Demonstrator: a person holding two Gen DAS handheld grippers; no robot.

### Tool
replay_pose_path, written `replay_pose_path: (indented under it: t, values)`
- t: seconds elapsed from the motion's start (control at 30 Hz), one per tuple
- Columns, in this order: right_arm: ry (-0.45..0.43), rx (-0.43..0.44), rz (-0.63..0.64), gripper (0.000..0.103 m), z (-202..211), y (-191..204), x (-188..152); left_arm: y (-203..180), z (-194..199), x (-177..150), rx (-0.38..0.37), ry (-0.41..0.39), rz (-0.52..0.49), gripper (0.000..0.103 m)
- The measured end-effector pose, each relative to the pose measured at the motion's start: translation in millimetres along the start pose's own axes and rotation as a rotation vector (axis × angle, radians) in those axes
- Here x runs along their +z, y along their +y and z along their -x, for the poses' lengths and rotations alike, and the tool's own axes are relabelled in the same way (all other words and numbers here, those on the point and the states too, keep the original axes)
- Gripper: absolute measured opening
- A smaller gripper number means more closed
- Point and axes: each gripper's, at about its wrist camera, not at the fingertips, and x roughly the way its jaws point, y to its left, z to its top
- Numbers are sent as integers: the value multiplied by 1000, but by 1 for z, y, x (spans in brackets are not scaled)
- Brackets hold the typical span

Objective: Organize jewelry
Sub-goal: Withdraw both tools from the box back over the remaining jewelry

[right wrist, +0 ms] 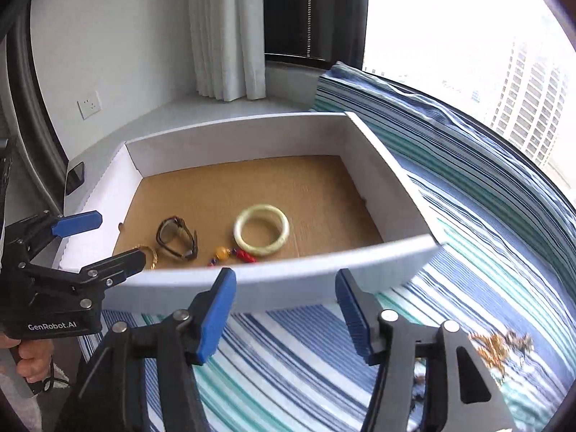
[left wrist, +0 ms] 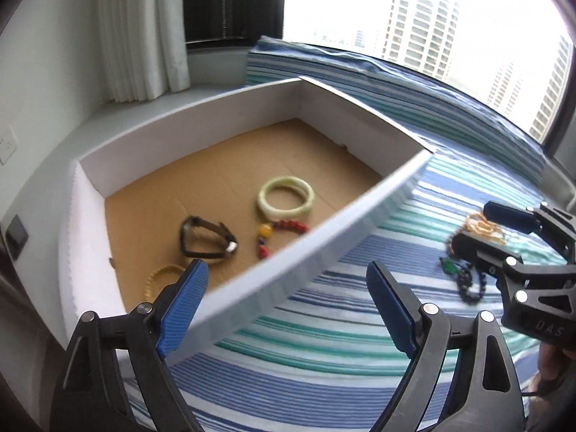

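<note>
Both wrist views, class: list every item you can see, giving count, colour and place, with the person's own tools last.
Box: one, white walls, brown cardboard floor, on the bedspread.
Bangle: one, pale green, inside box.
Wristwatch: one, dark brown, inside box.
Beaded bracelet: one, red with amber bead, inside box.
Ribbed bracelet: one, yellowish, box's near corner.
Loose jewelry pile: gold, green, dark beads, on bedspread right of box.
Bedspread: one, blue, teal and white stripes.
Curtain: white, left of window.
Left gripper: open.
Right gripper: open.
</note>
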Motion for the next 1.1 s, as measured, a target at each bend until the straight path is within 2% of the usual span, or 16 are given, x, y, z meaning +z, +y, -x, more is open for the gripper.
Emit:
replay_pose_path:
  t: [0.17,0.3,0.47,0.67,0.83,1.1]
  values:
    - [24,-128,-101,68,43,-30,-70,-59,1,-31,-92,65,-72,92]
    - [61,-235,-157,68,65,-51,-115,-105,8,-60,-114,109,-158,92]
    - [82,-316,-217,68,90,-72,-155,-136,14,-81,-121,127,-218,92]
    - [77,-370,-242,68,109,-79,-177,-153,18,-90,-127,129,-244,92]
    - [59,-395,-232,68,117,-77,-180,-159,21,-93,-115,124,-269,92]
    - [52,-411,-213,68,118,-73,-178,-153,15,-93,-99,130,-248,94]
